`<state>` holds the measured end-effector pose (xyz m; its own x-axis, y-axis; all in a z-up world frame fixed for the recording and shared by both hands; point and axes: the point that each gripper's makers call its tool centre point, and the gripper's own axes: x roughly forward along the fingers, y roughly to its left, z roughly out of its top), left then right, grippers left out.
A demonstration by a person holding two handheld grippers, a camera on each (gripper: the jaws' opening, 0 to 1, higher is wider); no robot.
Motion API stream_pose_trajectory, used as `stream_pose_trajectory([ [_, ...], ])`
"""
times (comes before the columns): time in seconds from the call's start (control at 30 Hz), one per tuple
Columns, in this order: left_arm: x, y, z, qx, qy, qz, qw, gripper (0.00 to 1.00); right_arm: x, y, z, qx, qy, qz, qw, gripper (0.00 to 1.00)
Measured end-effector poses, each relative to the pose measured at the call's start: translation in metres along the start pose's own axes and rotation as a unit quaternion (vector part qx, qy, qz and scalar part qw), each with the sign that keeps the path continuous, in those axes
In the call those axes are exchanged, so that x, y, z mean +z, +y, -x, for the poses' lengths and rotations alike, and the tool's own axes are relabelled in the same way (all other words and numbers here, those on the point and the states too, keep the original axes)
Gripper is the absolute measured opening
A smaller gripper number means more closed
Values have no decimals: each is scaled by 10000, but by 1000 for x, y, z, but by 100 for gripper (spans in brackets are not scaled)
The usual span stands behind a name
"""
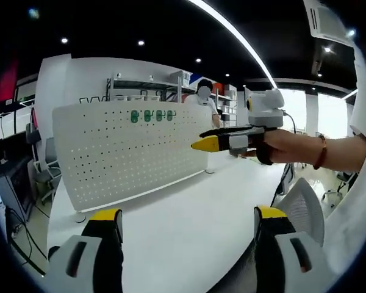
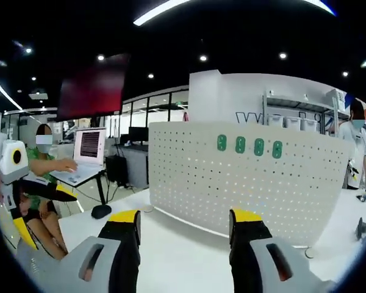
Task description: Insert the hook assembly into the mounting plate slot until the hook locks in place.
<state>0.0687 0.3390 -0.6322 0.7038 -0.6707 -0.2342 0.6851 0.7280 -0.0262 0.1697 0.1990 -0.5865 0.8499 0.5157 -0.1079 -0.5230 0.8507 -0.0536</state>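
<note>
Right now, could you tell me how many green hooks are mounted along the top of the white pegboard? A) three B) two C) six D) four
D: four green hooks sit in a row near the top edge of the white pegboard, also countable in the left gripper view.

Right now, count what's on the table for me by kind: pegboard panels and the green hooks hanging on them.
White pegboard panel: 1
Green hooks near its top edge: 4
Total: 5
</note>
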Motion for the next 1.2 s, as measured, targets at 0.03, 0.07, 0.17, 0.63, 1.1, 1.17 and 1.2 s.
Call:
stream_pose_trajectory([
  [0.03,1,-1,-1,0,9,0,10000,91,0,0,3,0,-3,19,10000,60],
  [0.07,1,-2,-1,-8,16,-6,10000,91,0,0,6,-2,12,49,10000,60],
  [0.17,1,-3,-2,13,8,-3,10000,91,-2,-3,21,-24,65,157,9999,60],
  [0.63,-1,-14,-12,-64,-43,144,9999,92,-24,-11,77,-92,232,111,9996,65],
  [1.1,-11,-16,-17,-51,70,211,9997,92,-46,-12,107,-144,361,-77,9992,67],
  [1.17,-12,-16,-18,-47,83,254,9996,91,-47,-14,107,-103,378,-116,9992,67],
  [1.2,-13,-16,-19,-45,85,248,9996,92,-48,-15,107,-94,359,-169,9992,67],
])
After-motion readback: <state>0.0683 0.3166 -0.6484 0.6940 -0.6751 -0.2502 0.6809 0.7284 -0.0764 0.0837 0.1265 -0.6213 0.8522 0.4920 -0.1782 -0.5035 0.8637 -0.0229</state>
